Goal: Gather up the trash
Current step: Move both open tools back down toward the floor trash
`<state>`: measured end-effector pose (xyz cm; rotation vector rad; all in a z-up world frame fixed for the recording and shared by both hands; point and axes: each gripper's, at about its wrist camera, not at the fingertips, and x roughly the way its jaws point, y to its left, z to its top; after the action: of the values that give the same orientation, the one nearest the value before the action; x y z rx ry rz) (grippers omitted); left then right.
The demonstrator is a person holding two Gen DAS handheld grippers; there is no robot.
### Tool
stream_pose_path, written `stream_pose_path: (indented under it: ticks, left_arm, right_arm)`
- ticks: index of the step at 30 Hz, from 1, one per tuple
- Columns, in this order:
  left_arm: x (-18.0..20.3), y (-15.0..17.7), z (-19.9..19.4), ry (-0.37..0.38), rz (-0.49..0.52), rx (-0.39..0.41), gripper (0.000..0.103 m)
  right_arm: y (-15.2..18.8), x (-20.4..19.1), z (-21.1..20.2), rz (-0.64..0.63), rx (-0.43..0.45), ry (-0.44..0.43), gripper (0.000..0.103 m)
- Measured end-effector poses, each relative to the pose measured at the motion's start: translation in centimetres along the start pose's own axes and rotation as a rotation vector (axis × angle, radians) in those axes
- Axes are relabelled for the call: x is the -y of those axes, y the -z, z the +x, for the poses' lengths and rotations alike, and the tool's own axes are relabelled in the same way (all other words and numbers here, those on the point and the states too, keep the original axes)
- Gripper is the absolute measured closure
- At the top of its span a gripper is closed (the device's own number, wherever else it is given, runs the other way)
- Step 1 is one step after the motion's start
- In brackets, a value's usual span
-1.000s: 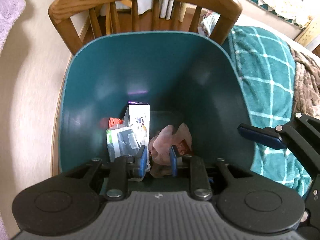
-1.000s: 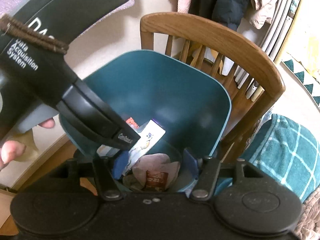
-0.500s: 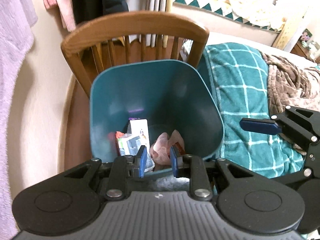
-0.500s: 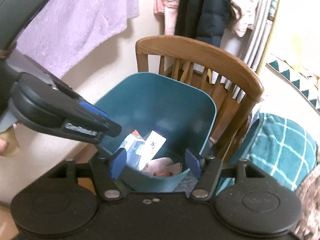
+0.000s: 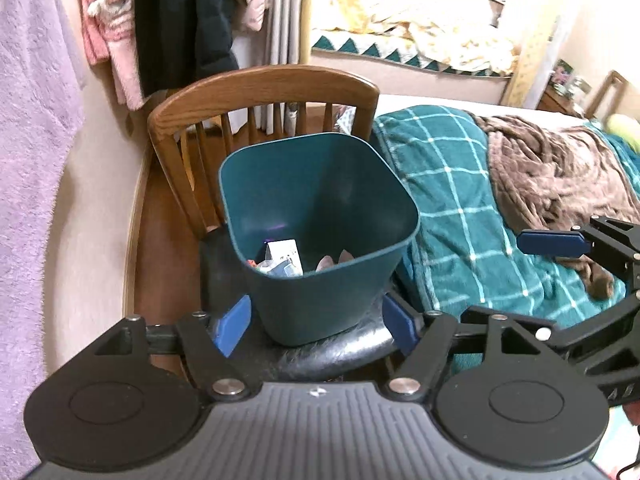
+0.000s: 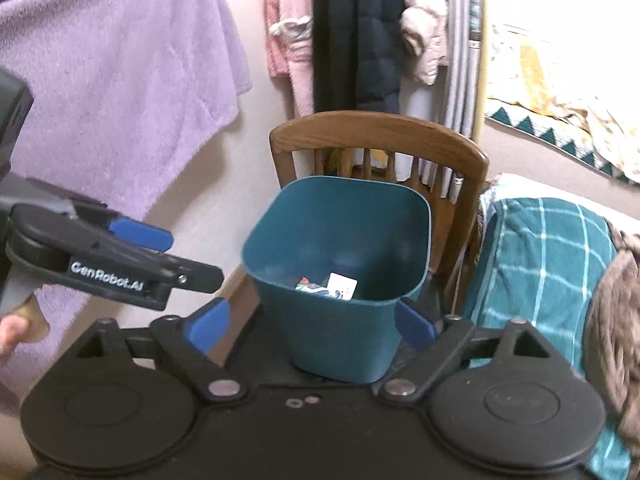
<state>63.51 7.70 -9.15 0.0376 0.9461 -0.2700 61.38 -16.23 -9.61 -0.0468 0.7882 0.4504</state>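
Upright on the black seat of the wooden chair stands the teal wastebasket, holding a white carton and crumpled wrappers. Both claws hover just before the wastebasket; the left claw is spread wide and empty; the right claw likewise gapes, holding nothing.

Both wrist views look down from near at the bin, perhaps slightly apart.

left gripper with blue fingers spread wide and nothing between them, right gripper just the same beside it, both level
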Motion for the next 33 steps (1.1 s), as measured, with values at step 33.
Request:
stream_pose_path:
  ticks: [33]
  left_arm:
    - [-1.7, 32.5, 24.9, 0.014, -0.08, -0.28, 0.002]
  right_arm:
    - [33.7, 0.6, 20.3, 0.271, -0.382, 0.086, 0.002]
